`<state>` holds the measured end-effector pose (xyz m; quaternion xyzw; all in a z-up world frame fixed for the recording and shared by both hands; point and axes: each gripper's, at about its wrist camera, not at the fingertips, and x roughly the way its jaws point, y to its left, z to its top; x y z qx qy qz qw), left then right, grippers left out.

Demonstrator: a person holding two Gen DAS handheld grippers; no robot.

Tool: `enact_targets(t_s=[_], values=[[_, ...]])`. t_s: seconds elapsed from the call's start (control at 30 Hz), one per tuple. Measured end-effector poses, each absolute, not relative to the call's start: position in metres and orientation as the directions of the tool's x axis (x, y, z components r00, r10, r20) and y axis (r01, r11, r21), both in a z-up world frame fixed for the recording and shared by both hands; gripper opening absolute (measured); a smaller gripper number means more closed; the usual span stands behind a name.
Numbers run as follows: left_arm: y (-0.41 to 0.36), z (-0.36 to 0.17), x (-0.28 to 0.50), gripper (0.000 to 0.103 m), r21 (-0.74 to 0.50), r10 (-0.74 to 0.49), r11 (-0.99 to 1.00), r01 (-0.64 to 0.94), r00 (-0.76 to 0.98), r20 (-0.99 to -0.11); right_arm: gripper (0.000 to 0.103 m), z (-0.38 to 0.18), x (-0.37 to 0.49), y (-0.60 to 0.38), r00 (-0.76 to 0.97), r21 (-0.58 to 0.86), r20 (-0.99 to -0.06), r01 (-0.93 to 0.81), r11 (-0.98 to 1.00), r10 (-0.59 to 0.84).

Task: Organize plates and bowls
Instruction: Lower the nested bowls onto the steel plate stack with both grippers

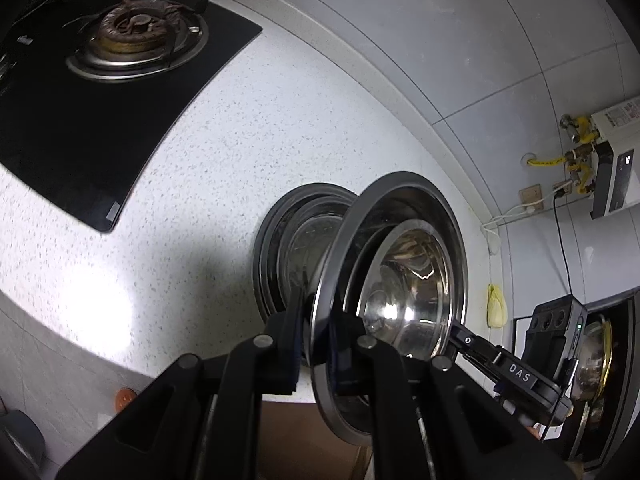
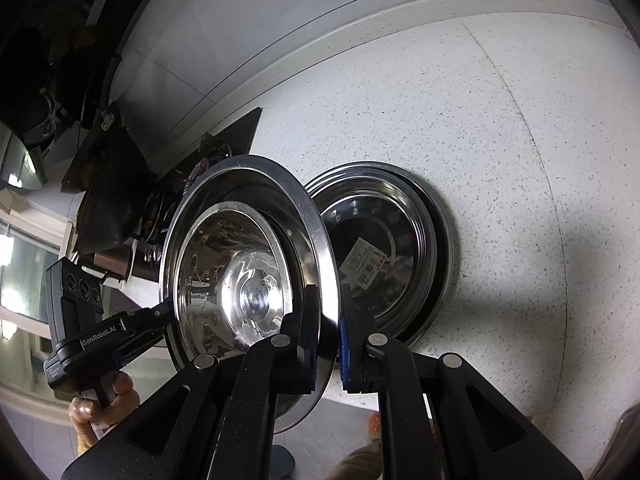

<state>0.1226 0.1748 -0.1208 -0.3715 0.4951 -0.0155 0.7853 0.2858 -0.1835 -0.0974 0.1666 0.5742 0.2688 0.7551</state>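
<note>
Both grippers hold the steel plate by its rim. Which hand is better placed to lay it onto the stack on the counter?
Probably the right. The right gripper clamps the plate on the rim nearest the stack; the left gripper grips the far rim.

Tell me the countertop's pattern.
White with fine grey speckles, the countertop shows best in the right wrist view.

— What are we counting here?
— We are seeing two claws [image 1: 316, 344] [image 2: 330, 340], one steel plate [image 2: 320, 240] between them, one bowl [image 2: 232, 276], one stack of plates [image 2: 404, 248], one burner [image 1: 136, 36].
</note>
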Motion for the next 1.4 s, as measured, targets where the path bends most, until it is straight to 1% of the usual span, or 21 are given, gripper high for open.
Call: enact_targets(t_s=[0.17, 0.6, 1.03, 1.4], values=[[0.175, -0.127, 0.133, 0.009, -0.598, -0.407, 0.731, -0.328, 0.493, -0.769, 0.009, -0.104, 0.282, -0.183, 0.218, 0.545, -0.791, -0.172, 0.821, 0.571], [0.171, -0.151, 0.155, 0.007, -0.597, -0.430, 0.734, -0.325, 0.459, -0.778, 0.009, -0.115, 0.286, -0.183, 0.247, 0.493, -0.824, -0.130, 0.860, 0.510], [0.148, -0.173, 0.188, 0.007, -0.565, -0.419, 0.756, -0.331, 0.418, -0.806, 0.009, -0.140, 0.306, -0.204, 0.227, 0.494, -0.838, -0.070, 0.867, 0.496], [0.144, -0.188, 0.206, 0.007, -0.547, -0.402, 0.760, -0.352, 0.406, -0.821, 0.010, -0.155, 0.317, -0.206, 0.204, 0.495, -0.845, -0.052, 0.867, 0.494]])
